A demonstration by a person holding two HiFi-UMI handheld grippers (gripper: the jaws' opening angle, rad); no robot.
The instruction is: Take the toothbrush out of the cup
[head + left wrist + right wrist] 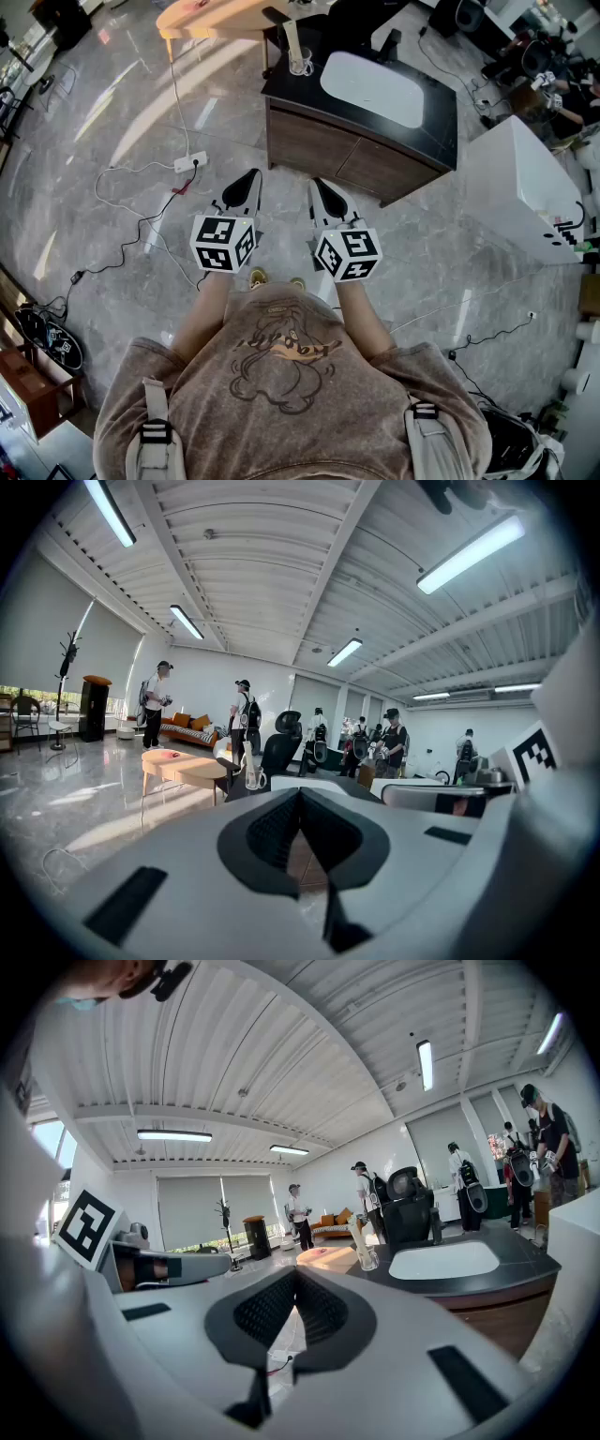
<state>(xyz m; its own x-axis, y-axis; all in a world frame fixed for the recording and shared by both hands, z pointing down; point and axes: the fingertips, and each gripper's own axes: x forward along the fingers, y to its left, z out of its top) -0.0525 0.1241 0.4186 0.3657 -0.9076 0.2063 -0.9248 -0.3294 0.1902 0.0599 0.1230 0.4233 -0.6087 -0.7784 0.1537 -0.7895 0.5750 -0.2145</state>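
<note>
- The left gripper [246, 183] and right gripper [323, 192] are held side by side in front of the person's chest, pointed nearly level.
- Both pairs of jaws are seen pressed together at the tips, with nothing pinched between them.
- A power strip [190, 162] and loose cables [127, 225] are laid on the floor [112, 122], left of the left gripper.
- A cabinet [328, 150] is set beyond, well apart from both grippers, with open floor between.
- A basin [375, 89] is sunk in its dark top.
- The cup [300, 66] is placed at the top's far left corner, beside the basin, with the toothbrush [292, 39] standing tilted in it.
- A wooden table [220, 17] is seen just beyond the cup, and a white unit [525, 187] to the right.
</note>
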